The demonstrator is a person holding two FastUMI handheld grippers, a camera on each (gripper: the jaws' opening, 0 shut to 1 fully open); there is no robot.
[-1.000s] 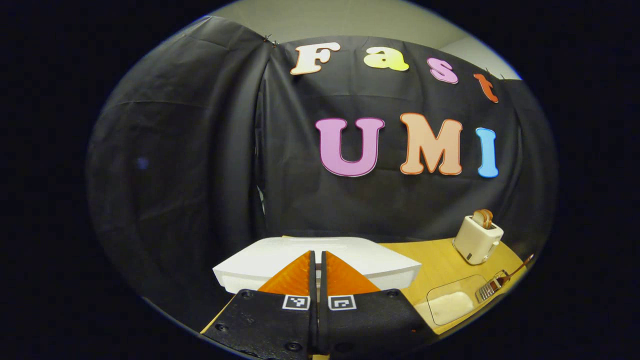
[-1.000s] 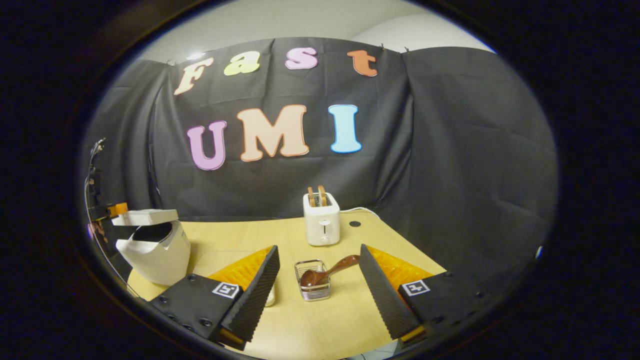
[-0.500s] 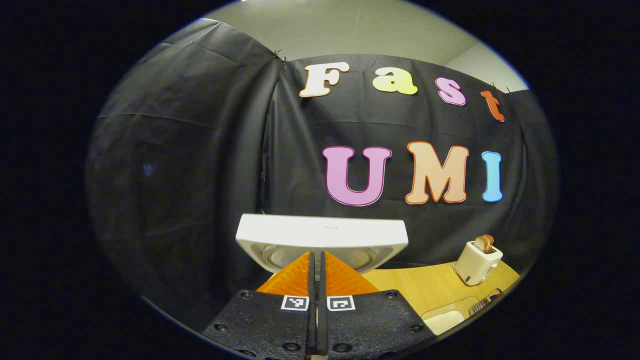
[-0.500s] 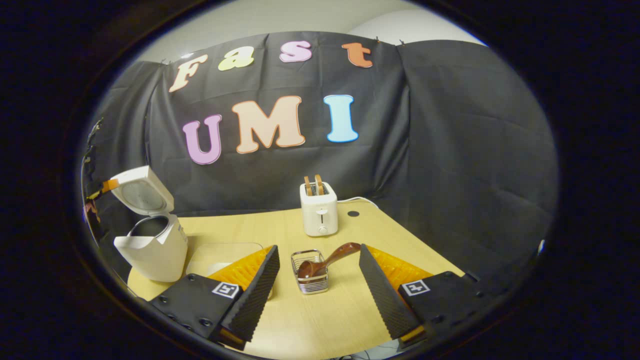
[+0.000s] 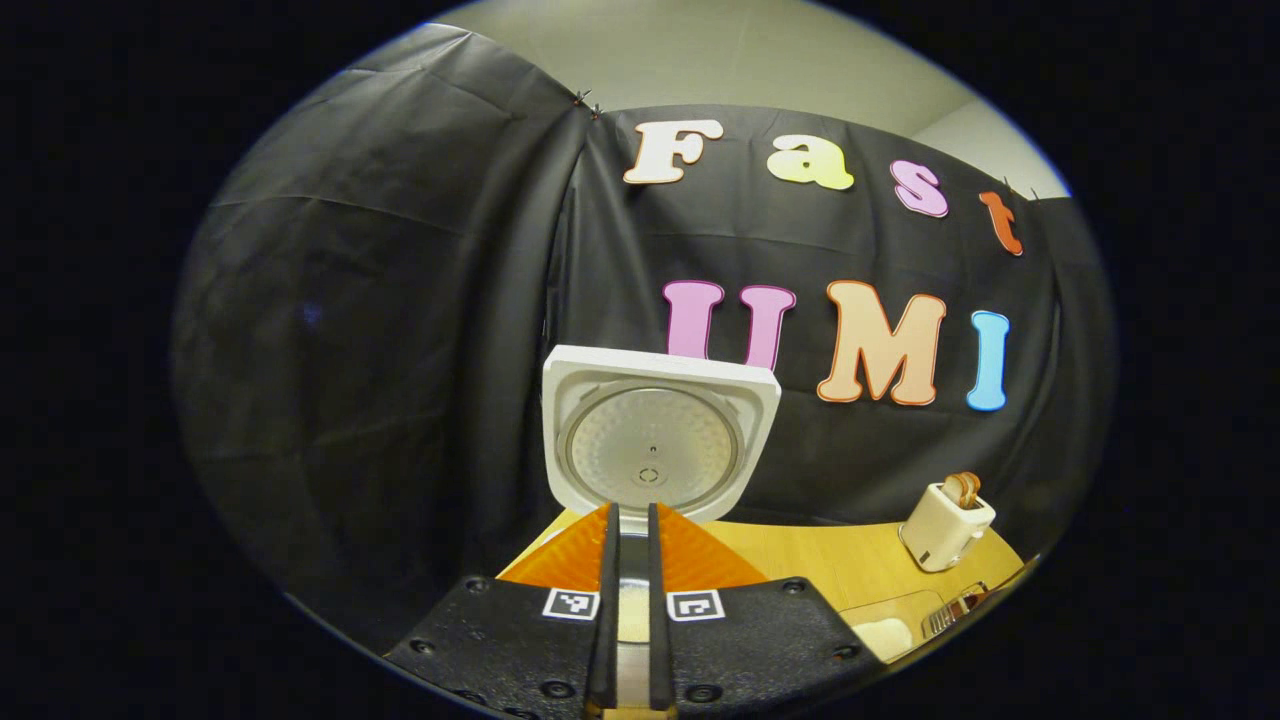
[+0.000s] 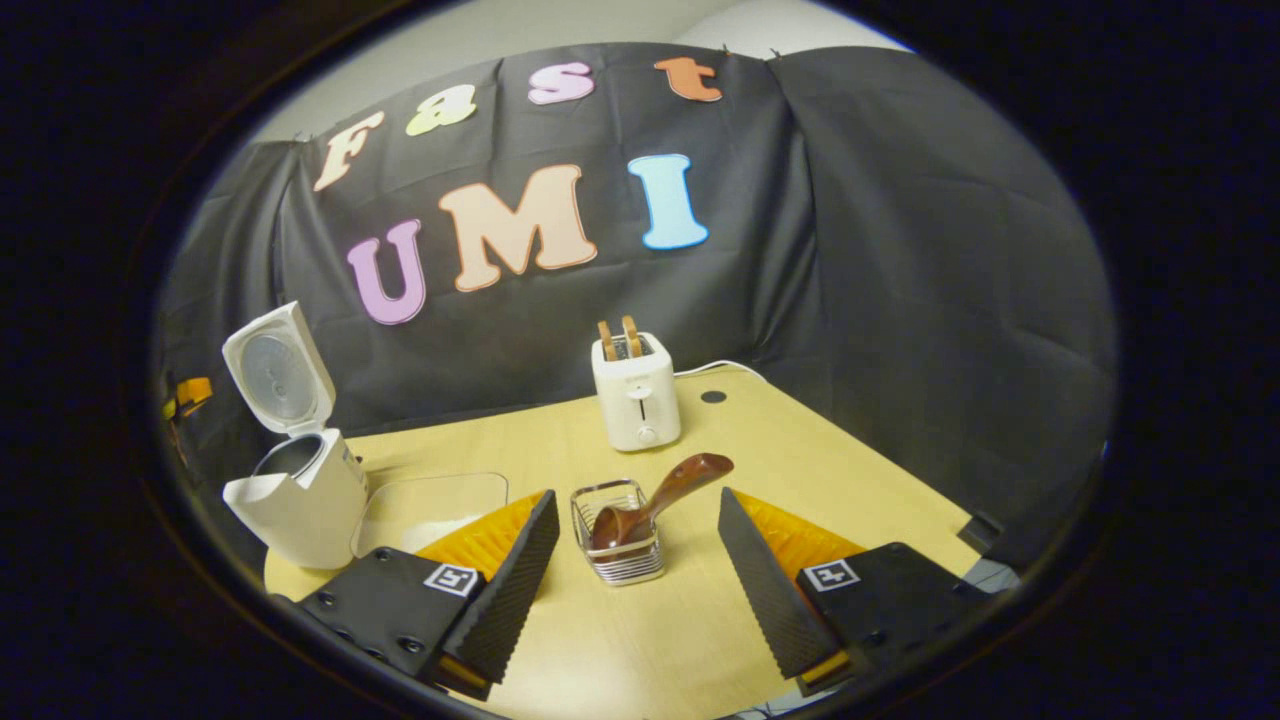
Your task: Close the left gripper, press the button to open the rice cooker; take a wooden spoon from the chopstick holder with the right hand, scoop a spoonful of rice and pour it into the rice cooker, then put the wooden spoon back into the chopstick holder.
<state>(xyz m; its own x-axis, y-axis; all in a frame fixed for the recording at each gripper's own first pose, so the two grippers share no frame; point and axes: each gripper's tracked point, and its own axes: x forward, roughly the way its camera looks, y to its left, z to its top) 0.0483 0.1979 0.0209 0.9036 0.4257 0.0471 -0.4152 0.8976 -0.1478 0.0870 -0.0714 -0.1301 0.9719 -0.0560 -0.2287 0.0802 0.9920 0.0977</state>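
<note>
A: Where is the right gripper sitting?
B: It's hovering with fingers spread wide, the wooden spoon lying untouched in the chopstick holder just ahead.
A: And the left gripper?
B: Fingers nearly together, holding nothing. Beyond, the rice cooker lid is standing open; scooping is waiting.

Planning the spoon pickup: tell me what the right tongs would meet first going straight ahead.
Probably the chopstick holder with the wooden spoon leaning in it, centred between the open right tongs; depth is uncertain.
</note>
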